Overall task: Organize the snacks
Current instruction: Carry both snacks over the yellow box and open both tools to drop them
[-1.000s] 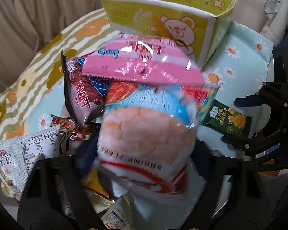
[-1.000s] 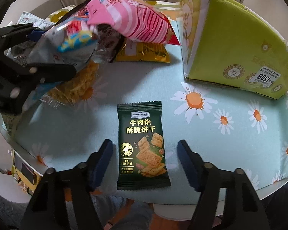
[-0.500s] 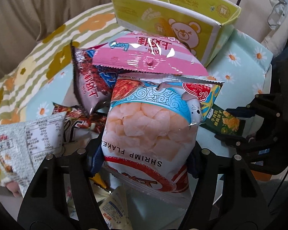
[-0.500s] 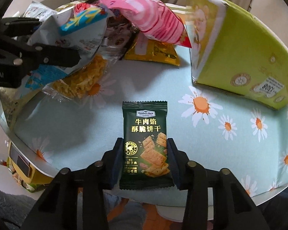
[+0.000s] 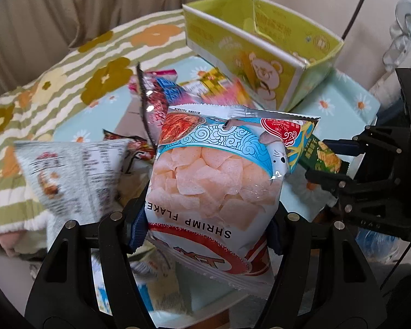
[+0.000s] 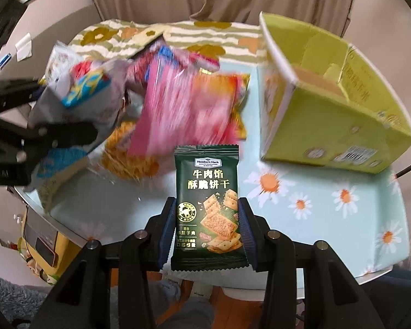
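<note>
Yellow-green cardboard forms the open box [image 6: 323,118], which stands on the daisy-print tablecloth [image 6: 328,200] and serves as the landmark. Its top is open and its inside shows bare walls and a folded flap.

Left of the box in the right wrist view lies the snack pile [image 6: 183,109], blurred; a pink striped bag seems to sit on top, though the smear makes that uncertain.

Nearer the camera than the box in the left wrist view, the shrimp flakes bag [image 5: 219,181] is clamped low down between the blue pads of the left gripper [image 5: 208,224], one pad on each side edge. It stands upright and raised above the pile: silver top seam, blue swirl band, pale pink flakes showing, "SHRIMP FLAKES" reading upside down.

In front of the box and to its left in the right wrist view, the right gripper [image 6: 207,235] pinches the cracker packet [image 6: 207,205] by its two long edges. This small dark green packet stands upright, with white Chinese lettering and pictured square crackers.
</note>
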Demonstrator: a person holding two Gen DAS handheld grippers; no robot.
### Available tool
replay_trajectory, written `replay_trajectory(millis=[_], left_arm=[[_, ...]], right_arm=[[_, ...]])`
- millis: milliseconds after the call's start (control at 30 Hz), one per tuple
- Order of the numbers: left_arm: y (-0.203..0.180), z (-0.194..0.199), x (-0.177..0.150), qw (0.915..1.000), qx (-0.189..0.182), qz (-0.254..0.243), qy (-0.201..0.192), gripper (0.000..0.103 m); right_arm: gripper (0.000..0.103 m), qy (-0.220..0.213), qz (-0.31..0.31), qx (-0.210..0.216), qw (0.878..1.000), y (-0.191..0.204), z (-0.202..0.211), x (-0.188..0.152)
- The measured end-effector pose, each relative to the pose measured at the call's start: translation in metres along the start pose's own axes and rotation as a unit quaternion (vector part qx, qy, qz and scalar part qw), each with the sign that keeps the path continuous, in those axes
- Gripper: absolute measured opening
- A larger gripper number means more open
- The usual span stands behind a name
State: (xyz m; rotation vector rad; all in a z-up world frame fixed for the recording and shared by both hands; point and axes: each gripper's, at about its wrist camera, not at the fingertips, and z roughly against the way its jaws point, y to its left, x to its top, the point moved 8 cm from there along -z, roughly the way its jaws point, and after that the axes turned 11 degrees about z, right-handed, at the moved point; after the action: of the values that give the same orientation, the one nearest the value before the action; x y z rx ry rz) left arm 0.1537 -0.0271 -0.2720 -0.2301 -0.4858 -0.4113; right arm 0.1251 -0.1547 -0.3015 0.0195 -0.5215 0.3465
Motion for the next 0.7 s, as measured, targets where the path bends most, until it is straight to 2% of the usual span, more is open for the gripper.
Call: replay_trajectory(millis=[267,533,700], left_arm=[[-0.001,0.043,0.038,0.9981,0.005,0.022,-0.057,0.064],[-0.03,0.062,0.117,0.9924,0.004,0.035,-0.118,0.064],[-0.065,0.051,0.169,0.9894,0.001,0.047,-0.138,0.064]], right_arm=[[0.04,-0.059,-0.019,0.0,0.998,-0.033,0.045,0.036],[0.04,-0.108,-0.024,-0.006,0.994,-0.095,0.073,0.081],[0.04,-0.112,-0.031,-0.01,0.993,-0.15,0.07,0.091]])
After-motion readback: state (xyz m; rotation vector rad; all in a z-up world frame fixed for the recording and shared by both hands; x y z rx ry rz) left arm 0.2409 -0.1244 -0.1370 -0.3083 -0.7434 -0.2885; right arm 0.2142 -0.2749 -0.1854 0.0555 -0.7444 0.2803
